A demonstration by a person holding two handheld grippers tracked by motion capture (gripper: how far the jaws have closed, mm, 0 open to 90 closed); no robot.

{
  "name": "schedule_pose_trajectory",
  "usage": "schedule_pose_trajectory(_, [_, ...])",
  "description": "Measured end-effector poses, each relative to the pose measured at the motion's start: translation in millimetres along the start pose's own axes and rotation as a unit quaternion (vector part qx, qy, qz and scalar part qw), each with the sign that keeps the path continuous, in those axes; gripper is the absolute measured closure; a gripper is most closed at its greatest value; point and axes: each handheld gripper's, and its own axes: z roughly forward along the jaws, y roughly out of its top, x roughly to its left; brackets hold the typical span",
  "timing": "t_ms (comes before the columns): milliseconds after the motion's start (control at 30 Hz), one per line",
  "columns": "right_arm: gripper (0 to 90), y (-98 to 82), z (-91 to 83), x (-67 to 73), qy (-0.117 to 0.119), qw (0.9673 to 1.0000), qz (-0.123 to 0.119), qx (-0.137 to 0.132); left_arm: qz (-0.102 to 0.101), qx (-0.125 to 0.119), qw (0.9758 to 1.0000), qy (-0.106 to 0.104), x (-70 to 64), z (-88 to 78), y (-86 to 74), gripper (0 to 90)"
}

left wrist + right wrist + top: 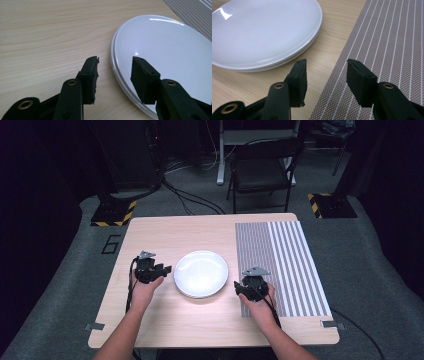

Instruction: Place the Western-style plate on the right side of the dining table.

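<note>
While the person's forearms reach in from the near edge in the high view, a round white glossy plate (pixel 201 273) lies flat near the middle of the pale wooden table (pixel 165 320). The left claw (pixel 166 269) sits just beside the plate's left rim, its tips pointing toward the plate. The right claw (pixel 237 290) sits just beside the plate's lower right rim, above the near left corner of a grey placemat with thin white stripes (pixel 282 265), which covers the table to the right of the plate.

Seen from the left gripper view, the left claw (pixel 115 72) has its two black jaws spread with nothing between them. One jaw stands over bare wood just beside the plate (pixel 170 60); the other stands over the plate's rim. The pads do not touch the plate. A corner of the striped placemat (pixel 192 12) shows beyond the plate.

Seen from the right gripper view, the right claw (pixel 327 75) is likewise spread and pinches nothing. One jaw stands over the strip of wood just beside the plate (pixel 262 32), the other over the placemat (pixel 387 37). The gap between them frames the placemat's edge, which lies near the plate but apart from it.
</note>
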Motion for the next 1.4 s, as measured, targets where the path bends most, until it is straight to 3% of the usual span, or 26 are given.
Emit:
schedule_pose_trajectory(167, [50.5, 4.7, 2.6, -1.2, -0.001, 1.0, 0.004, -0.003, -0.021, 0.01, 0.9995, -0.023, 1.2, 8.1, 5.0, 62.3])
schedule_pose_trajectory(200, [50.3, 5.0, 3.1, -1.5, 0.0, 1.0, 0.005, -0.004, -0.035, 0.013, 0.9987, -0.034, 2.3, 13.4, 5.2, 63.0])
schedule_pose_trajectory(267, [49.7, 5.1, 3.8, -1.8, 0.0, 1.0, 0.008, -0.003, -0.043, 0.024, 0.9978, -0.044, 3.0, 18.6, 4.8, 63.2])
schedule_pose_trajectory(300, [49.7, 5.1, 3.8, -1.8, 0.0, 1.0, 0.008, -0.003, -0.043, 0.024, 0.9978, -0.044, 3.0, 18.6, 4.8, 63.1])
schedule_pose_trajectory(367, [49.3, 4.4, 5.2, -2.7, 0.002, 1.0, 0.008, -0.001, -0.042, 0.046, 0.9969, -0.048, 2.0, 24.1, 3.8, 63.1])
schedule_pose_trajectory(500, [49.1, 3.9, 6.5, -3.6, 0.003, 1.0, 0.009, 0.003, -0.042, 0.053, 0.9965, -0.049, -0.1, 29.3, 2.7, 63.0])
schedule_pose_trajectory(767, [48.1, 3.2, 7.3, -5.3, 0.005, 0.9998, 0.021, 0.002, -0.053, 0.059, 0.9951, -0.059, -2.2, 32.9, 2.9, 63.2])
schedule_pose_trajectory(967, [47.0, 5.9, 18.3, -3.3, 0.017, 0.9981, 0.059, -0.003, -0.066, 0.055, 0.994, -0.067, 0.1, 34.1, -0.3, 62.9])
schedule_pose_trajectory(1133, [43.8, 13.8, 30.4, 5.3, 0.012, 0.999, 0.042, -0.007, -0.066, 0.052, 0.9936, -0.076, 1.4, 33.3, -2.2, 62.4])
schedule_pose_trajectory(1400, [40.4, 25.9, 54.4, 15.6, 0.023, 0.998, 0.059, 0.003, -0.069, 0.045, 0.9932, -0.083, 2.1, 33.8, -3.7, 60.6])
